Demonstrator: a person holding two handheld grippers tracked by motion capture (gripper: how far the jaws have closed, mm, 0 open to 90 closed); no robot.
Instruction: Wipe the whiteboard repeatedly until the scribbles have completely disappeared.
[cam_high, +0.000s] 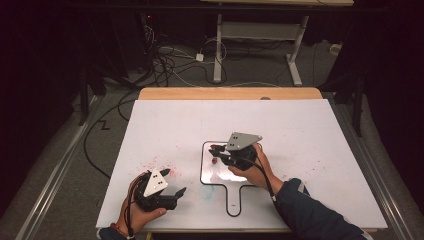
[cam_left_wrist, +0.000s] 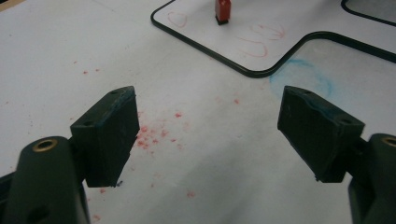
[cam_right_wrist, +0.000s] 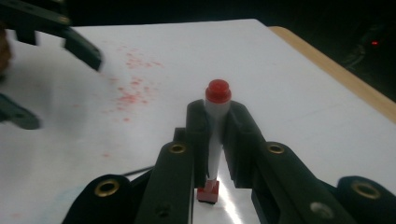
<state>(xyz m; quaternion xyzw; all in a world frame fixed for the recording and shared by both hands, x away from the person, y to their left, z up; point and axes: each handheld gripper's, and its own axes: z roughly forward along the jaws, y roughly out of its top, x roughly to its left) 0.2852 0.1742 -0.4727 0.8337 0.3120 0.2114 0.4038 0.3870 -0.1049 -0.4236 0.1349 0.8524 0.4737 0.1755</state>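
Note:
A small whiteboard (cam_high: 203, 172) with a black rim and a handle lies mid-table; its corner (cam_left_wrist: 254, 73) carries red scribbles. My right gripper (cam_high: 220, 154) hovers over the board, shut on a red marker (cam_right_wrist: 216, 122). The marker's white barrel stands between the pads, its red end (cam_right_wrist: 218, 91) on top. Its lower red tip (cam_right_wrist: 208, 193) rests on the board's shiny face, also seen as a red tip (cam_left_wrist: 222, 10) from across the table. My left gripper (cam_high: 175, 182) sits at the table's near left, open, with nothing between its pads (cam_left_wrist: 111, 135).
A white sheet (cam_high: 165, 125) covers the table, stained with red specks (cam_left_wrist: 154, 135) and a blue smear (cam_left_wrist: 308, 74) near the board's handle. The wooden table edge (cam_high: 230, 93) runs along the far side. Cables and a desk frame lie on the floor beyond.

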